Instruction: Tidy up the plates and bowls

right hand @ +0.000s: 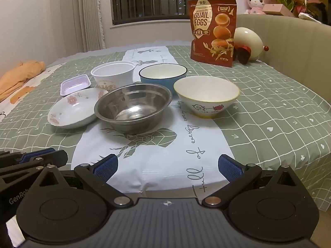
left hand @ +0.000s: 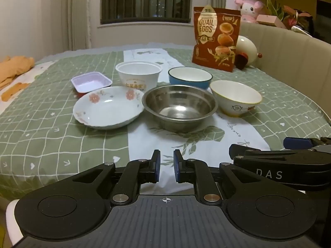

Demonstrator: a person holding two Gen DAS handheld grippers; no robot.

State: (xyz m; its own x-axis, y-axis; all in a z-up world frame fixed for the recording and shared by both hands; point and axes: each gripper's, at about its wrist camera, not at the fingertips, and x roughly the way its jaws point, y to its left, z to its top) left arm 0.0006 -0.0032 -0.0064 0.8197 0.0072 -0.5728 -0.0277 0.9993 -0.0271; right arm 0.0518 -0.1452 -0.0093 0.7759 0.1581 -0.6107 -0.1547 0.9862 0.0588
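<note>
Left claw (left hand: 166, 168) narrow and empty; right claw (right hand: 167, 168) wide, empty. Steel bowl (right hand: 133, 108) at twelve o'clock, perhaps touching the flowered plate (right hand: 72, 109).

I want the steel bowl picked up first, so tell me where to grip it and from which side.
Grip the steel bowl by its thin rolled rim on the near edge, one finger inside and one outside. That edge faces the open right gripper with only bare bedspread before it. Its left rim crowds the flowered plate, and the blue bowl stands close behind, so those sides are probably tighter.
</note>
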